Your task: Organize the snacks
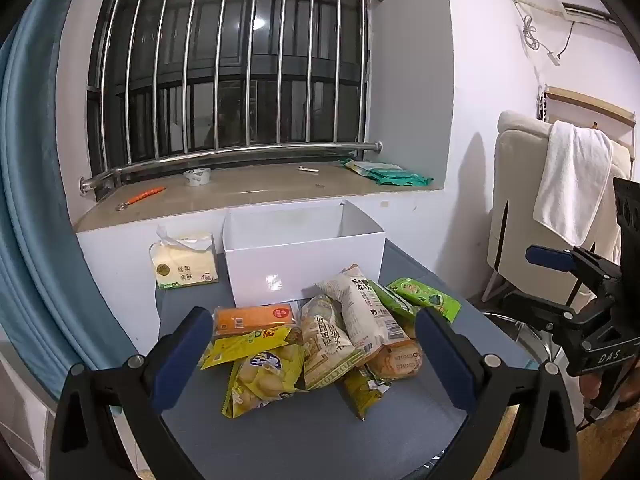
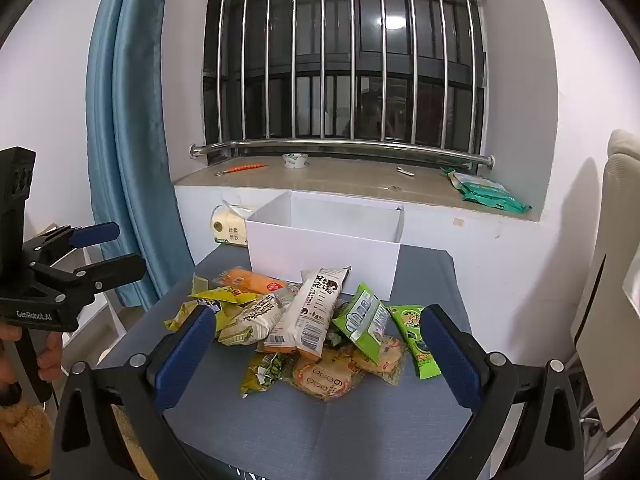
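A pile of snack packets [image 1: 320,340] lies on the grey table [image 1: 304,432], also in the right wrist view [image 2: 316,328]. It holds an orange packet [image 1: 256,318], yellow bags [image 1: 264,372], a white striped packet [image 1: 368,312], green packets [image 1: 424,296] and clear-wrapped biscuits [image 2: 324,376]. An open white box [image 1: 304,256] stands behind the pile, its inside hidden; it also shows in the right wrist view [image 2: 324,248]. My left gripper [image 1: 316,356] is open and empty, above the pile's near side. My right gripper [image 2: 320,354] is open and empty, also before the pile.
A tissue pack [image 1: 184,260] sits left of the box. The window sill [image 1: 248,192] holds a tape roll [image 1: 197,177], an orange tool [image 1: 146,194] and a green pack [image 1: 384,172]. A blue curtain [image 2: 128,140] hangs at left; a chair with a towel [image 1: 572,184] stands at right.
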The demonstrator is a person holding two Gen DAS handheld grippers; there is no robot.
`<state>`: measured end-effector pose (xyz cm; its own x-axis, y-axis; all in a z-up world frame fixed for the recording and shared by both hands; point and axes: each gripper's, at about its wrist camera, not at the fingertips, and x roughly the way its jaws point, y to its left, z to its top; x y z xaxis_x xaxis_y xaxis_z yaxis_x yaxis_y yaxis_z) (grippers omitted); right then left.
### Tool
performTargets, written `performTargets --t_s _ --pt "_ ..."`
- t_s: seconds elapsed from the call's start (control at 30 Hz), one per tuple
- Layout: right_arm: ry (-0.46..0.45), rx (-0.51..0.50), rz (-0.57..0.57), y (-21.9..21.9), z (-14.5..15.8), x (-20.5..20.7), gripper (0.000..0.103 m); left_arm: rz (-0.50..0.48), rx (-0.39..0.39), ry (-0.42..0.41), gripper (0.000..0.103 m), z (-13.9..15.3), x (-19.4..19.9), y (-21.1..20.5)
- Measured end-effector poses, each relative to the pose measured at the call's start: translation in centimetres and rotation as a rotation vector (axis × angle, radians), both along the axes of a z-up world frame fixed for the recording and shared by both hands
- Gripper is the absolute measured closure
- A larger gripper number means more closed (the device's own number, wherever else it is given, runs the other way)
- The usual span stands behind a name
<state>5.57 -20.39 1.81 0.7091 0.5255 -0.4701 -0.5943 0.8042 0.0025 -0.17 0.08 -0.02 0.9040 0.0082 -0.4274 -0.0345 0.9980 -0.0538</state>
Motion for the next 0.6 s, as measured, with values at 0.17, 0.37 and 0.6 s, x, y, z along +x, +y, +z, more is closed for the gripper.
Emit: performTargets --t_s 0.17,0.37,0.6 --pt "-0.003 0.003 -0.003 -0.03 -0.09 0.10 0.000 -0.009 -0.005 0.004 0.000 0.28 -0.11 -0.05" --pt "0.014 -0.004 -0.002 0.26 -0.40 0.58 0.000 -0.006 -0.005 0.014 0.000 0.24 -0.13 0.57" --pt "0.015 -0.008 0.002 -0.14 0.14 -0.16 0.000 -0.008 0.017 0.020 0.000 -0.17 0.14 0.10"
